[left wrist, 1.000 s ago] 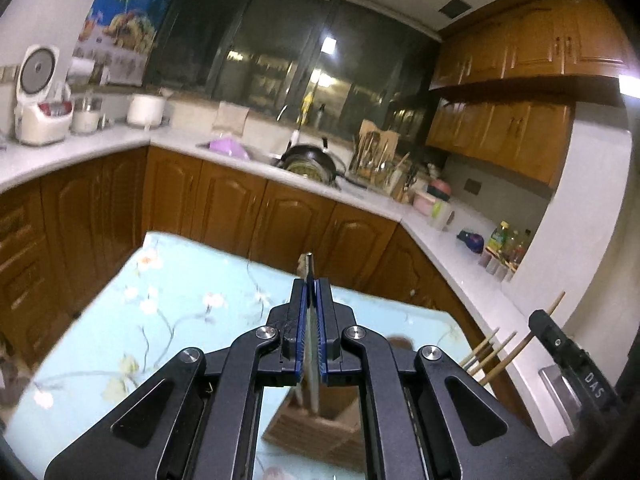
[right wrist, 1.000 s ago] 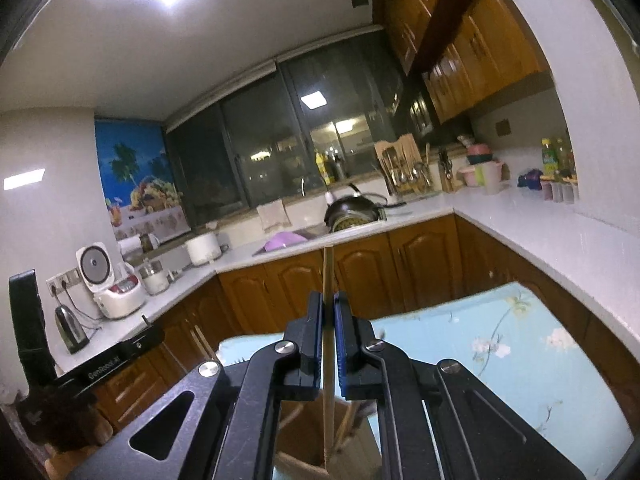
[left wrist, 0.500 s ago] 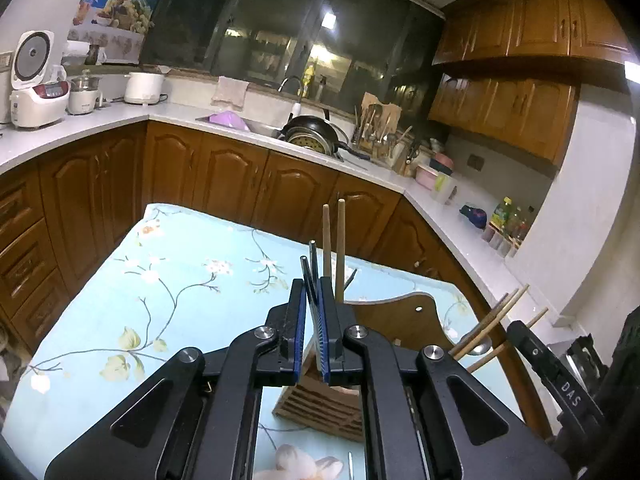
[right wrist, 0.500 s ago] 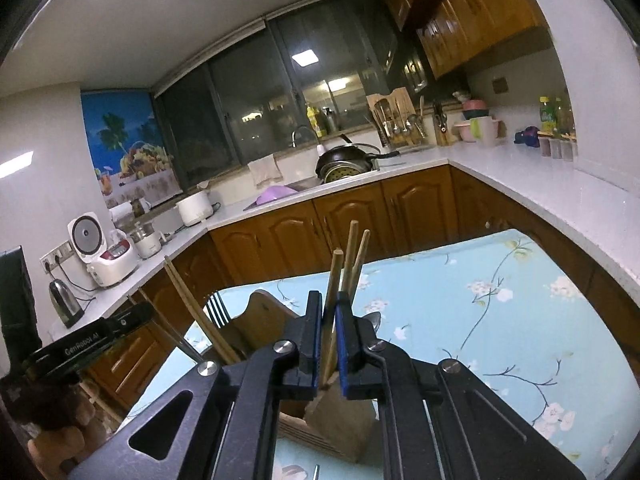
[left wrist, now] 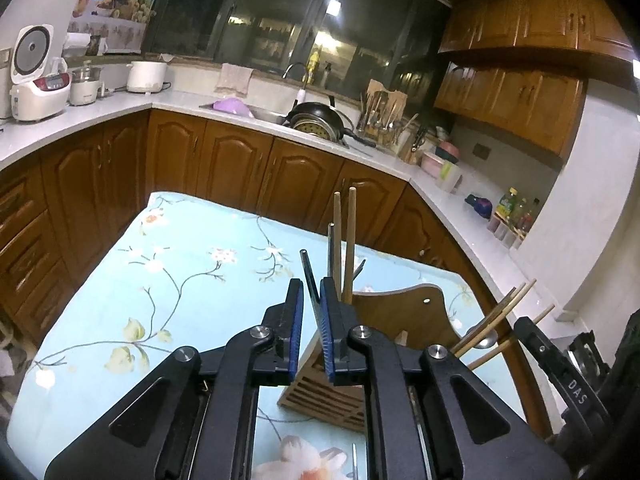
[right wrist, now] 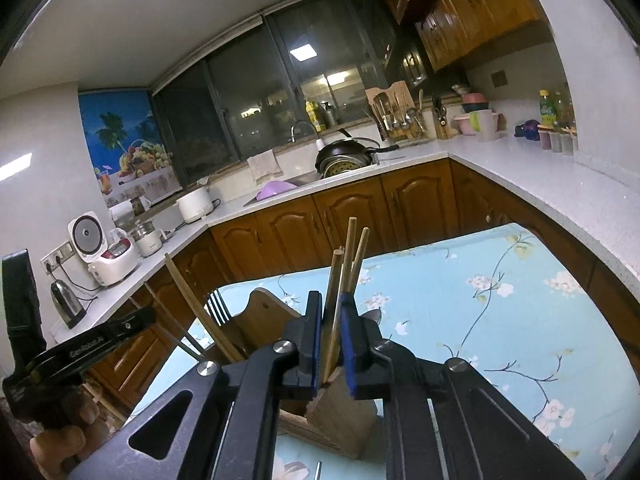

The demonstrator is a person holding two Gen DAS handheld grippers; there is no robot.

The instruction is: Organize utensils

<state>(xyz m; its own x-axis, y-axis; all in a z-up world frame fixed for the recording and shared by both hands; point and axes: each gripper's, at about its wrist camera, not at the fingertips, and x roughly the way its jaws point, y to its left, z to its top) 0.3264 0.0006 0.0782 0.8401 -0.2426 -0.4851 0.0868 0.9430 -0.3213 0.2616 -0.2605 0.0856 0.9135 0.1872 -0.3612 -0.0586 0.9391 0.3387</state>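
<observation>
1. Okay, left claw (left wrist: 311, 290) first: its blue pads stand slightly apart, so it's released. A thin dark metal handle (left wrist: 307, 266) leans in the gap between them, and the left wrist view shows no squeeze on it.
2. Just past that claw, two pale chopsticks (left wrist: 351, 240) stand nearly upright, and a grey handle sits tight beside them. All of them drop down into the wooden utensil holder (left wrist: 400, 312).
3. Over to the right claw (right wrist: 330, 300): it's loosened too. A single chopstick (right wrist: 331, 320) rises through the gap, with daylight on both sides of it. Its lower end goes down towards the holder's front box (right wrist: 340, 412).
4. Right behind that stick, two more wooden sticks (right wrist: 354, 248) fan out of the same box.
5. Further left in the right wrist view, a fork (right wrist: 218, 306) stands tines-up against the holder's tall back board. Long slanted chopsticks (right wrist: 192, 304) lean out beside it.
6. The holder sits on the tabletop (left wrist: 180, 288), which is covered in a light blue cloth with flower sprigs. It is at the near end of the tabletop, close under both claws.
7. Beyond that, brown cabinets and a white worktop wrap around, with a dark wok (left wrist: 316, 118) at the sink.
</observation>
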